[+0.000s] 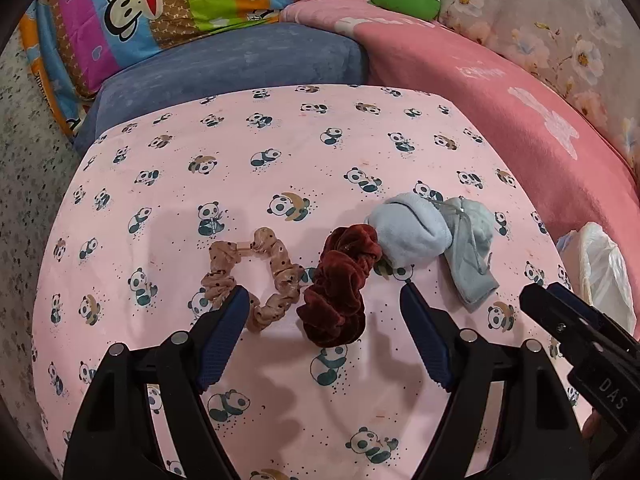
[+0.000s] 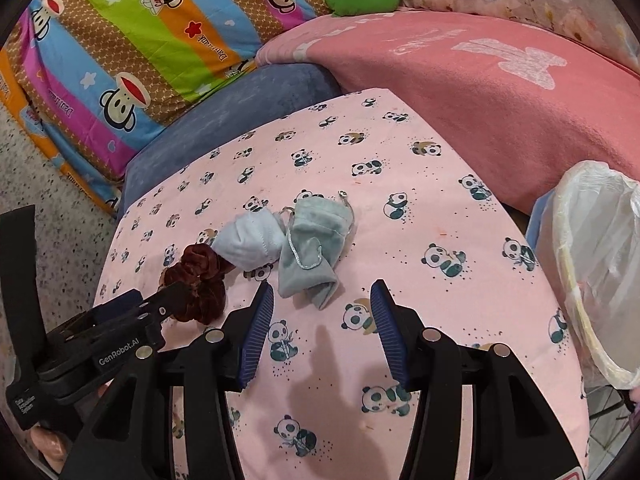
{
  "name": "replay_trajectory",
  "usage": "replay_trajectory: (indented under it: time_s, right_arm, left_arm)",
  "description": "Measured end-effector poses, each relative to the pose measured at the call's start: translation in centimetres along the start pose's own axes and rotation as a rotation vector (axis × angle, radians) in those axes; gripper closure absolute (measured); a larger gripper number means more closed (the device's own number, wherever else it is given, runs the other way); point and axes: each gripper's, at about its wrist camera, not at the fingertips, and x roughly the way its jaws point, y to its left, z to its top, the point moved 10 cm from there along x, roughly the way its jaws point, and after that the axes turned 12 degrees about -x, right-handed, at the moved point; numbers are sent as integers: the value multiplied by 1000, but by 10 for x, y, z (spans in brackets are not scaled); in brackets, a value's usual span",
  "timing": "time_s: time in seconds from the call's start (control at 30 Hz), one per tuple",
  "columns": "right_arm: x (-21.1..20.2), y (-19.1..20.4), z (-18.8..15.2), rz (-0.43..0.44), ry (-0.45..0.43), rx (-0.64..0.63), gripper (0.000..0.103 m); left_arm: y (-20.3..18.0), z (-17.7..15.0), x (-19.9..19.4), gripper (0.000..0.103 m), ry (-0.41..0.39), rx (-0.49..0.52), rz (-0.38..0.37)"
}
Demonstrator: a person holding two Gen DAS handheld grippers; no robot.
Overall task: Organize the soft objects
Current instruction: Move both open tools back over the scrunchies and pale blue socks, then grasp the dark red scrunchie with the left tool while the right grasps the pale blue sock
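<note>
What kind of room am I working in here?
Most likely a bedroom or a home sleeping area. The work surface is a pink panda-print sheet, ringed by bedding: a striped cartoon-monkey quilt, a pink blanket and a floral cover. A bag-lined bin stands beside it.

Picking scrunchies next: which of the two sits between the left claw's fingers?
The dark red velvet scrunchie, bunched in the open gap. The beige dotted scrunchie lies by the left finger, partly behind it.
</note>
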Motion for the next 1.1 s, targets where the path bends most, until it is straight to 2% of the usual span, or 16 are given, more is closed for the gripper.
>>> replay_trajectory:
  time_s: [0.2, 0.27, 0.33, 0.37, 0.5, 0.53, 0.77, 1.1]
  right_arm:
    - [31, 5, 6, 19, 35, 6, 51]
    - [41, 6, 5, 27, 47, 12, 51]
    - [48, 5, 3, 34, 59, 13, 53]
    - [52, 5, 1, 39, 69, 13, 57]
    - [55, 5, -1, 54, 80, 19, 88]
    - [53, 5, -1, 56, 76, 21, 92]
    - [17, 4, 3, 78, -7, 33, 94]
    - [-72, 4, 9, 55, -151, 51, 94]
  left_arm:
    - [2, -1, 16, 52, 42, -5, -8]
    - [4, -2, 18, 66, 53, -15, -20]
    - [6, -4, 19, 74, 61, -20, -23]
    - [6, -4, 19, 79, 61, -21, -22]
    - [7, -4, 13, 82, 54, -31, -25]
    - [7, -4, 11, 83, 50, -33, -25]
    - [-1, -1, -20, 83, 17, -48, -51]
    - [-32, -7, -80, 83, -49, -16, -136]
